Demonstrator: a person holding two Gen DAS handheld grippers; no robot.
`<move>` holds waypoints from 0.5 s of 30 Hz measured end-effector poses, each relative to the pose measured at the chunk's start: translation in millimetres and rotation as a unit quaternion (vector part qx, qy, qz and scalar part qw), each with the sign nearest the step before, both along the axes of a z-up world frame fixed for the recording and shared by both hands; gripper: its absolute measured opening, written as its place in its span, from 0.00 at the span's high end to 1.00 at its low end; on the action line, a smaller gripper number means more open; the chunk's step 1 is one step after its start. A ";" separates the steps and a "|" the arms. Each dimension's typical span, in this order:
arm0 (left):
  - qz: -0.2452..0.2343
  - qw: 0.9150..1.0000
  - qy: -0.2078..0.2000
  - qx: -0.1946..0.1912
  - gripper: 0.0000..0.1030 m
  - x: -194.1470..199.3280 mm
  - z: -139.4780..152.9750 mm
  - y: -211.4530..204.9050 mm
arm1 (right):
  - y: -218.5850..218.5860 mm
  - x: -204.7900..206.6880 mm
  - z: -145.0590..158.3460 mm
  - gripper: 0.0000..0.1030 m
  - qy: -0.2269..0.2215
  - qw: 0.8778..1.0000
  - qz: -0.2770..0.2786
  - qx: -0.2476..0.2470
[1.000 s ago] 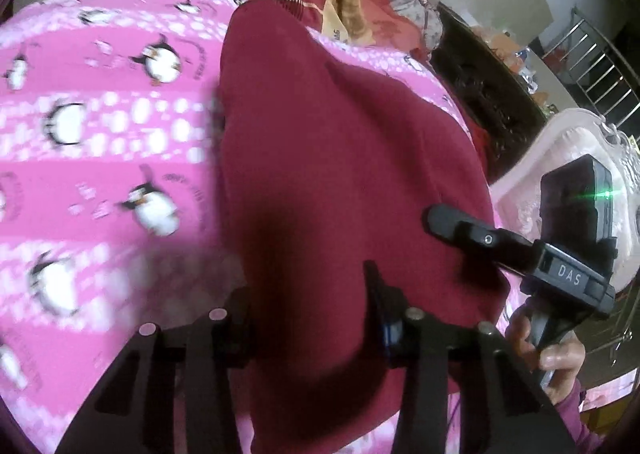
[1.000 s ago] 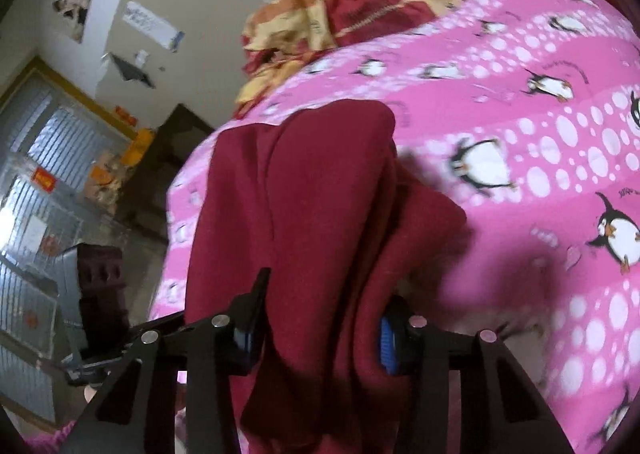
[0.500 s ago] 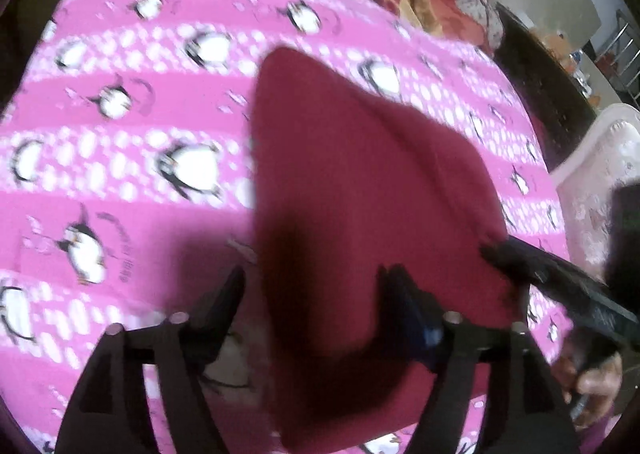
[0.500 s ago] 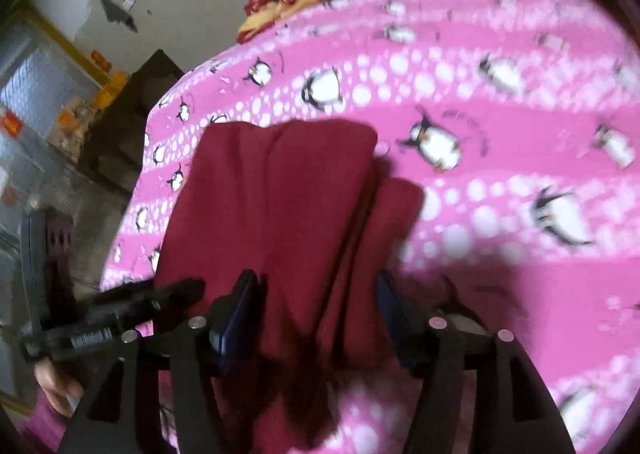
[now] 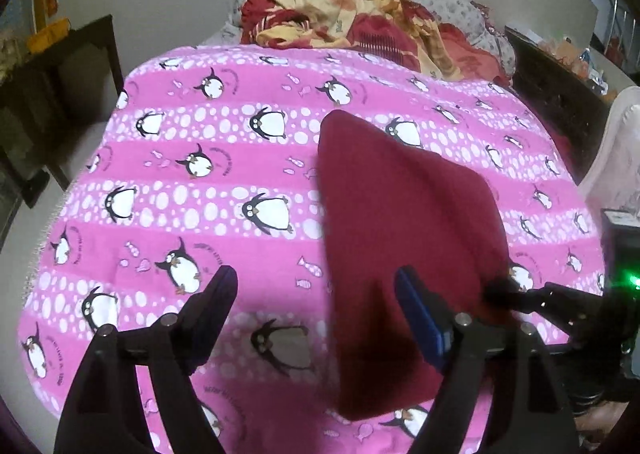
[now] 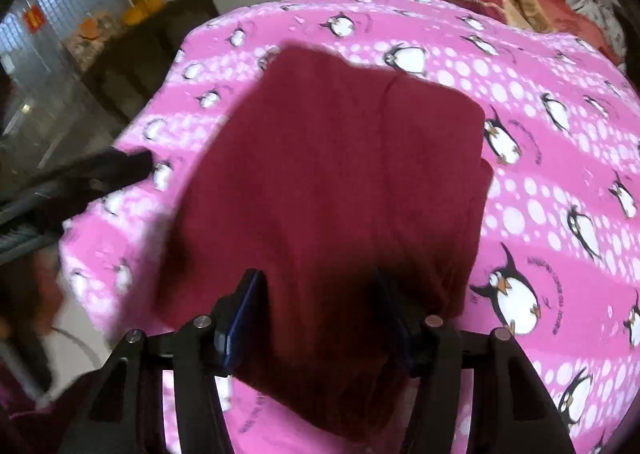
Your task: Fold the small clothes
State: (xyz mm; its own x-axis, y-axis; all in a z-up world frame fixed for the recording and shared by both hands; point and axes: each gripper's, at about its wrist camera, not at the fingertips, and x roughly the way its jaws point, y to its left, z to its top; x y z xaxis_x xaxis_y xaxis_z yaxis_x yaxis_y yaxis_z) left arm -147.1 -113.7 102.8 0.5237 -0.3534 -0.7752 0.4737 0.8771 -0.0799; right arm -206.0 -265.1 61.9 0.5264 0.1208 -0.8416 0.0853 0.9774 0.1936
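A folded dark red garment (image 5: 404,238) lies flat on the pink penguin blanket (image 5: 208,194). My left gripper (image 5: 316,294) is open and empty, raised above the blanket, with its right finger over the garment's left edge. The right gripper shows at the right of the left wrist view (image 5: 516,296), its tip at the garment's right edge. In the right wrist view the garment (image 6: 336,174) fills the middle over the blanket (image 6: 560,182). My right gripper (image 6: 320,294) is open, its jaws astride the garment's near edge. The left gripper shows blurred at the left of that view (image 6: 120,166).
A crumpled red and yellow quilt (image 5: 360,22) lies at the far end of the bed. Dark wooden furniture (image 5: 60,66) stands on the left and a dark cabinet (image 5: 560,94) on the right. The blanket's near edge drops off below my grippers.
Both grippers have pulled up and back from the garment. The left gripper has opened wide and shifted left. The garment now lies flat and more of the blanket shows.
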 end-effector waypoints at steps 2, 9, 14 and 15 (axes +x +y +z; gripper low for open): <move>0.002 1.000 -0.011 0.001 0.22 -4.3 3.4 1.3 | 1.6 -2.3 7.9 0.39 0.001 1.000 0.001 0.000; 0.018 0.999 -0.046 -0.013 0.13 -19.6 24.7 7.8 | -5.6 -31.1 54.2 0.29 -0.051 0.997 -0.040 -0.038; 0.039 0.996 -0.074 -0.006 0.08 -26.4 29.9 12.6 | -13.6 -42.2 67.4 0.23 -0.073 0.993 -0.083 -0.040; 0.041 0.996 -0.075 -0.004 0.07 -26.5 28.8 13.2 | -15.2 -41.9 67.8 0.22 -0.072 0.993 -0.087 -0.041</move>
State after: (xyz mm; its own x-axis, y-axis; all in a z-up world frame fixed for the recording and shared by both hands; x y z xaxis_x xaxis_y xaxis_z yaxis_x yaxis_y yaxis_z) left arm -173.6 -100.6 131.7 0.6604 -0.3104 -0.6838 0.4073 0.9130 -0.0211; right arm -247.9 -280.3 129.8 0.6490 -0.0485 -0.7592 0.2318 0.9631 0.1366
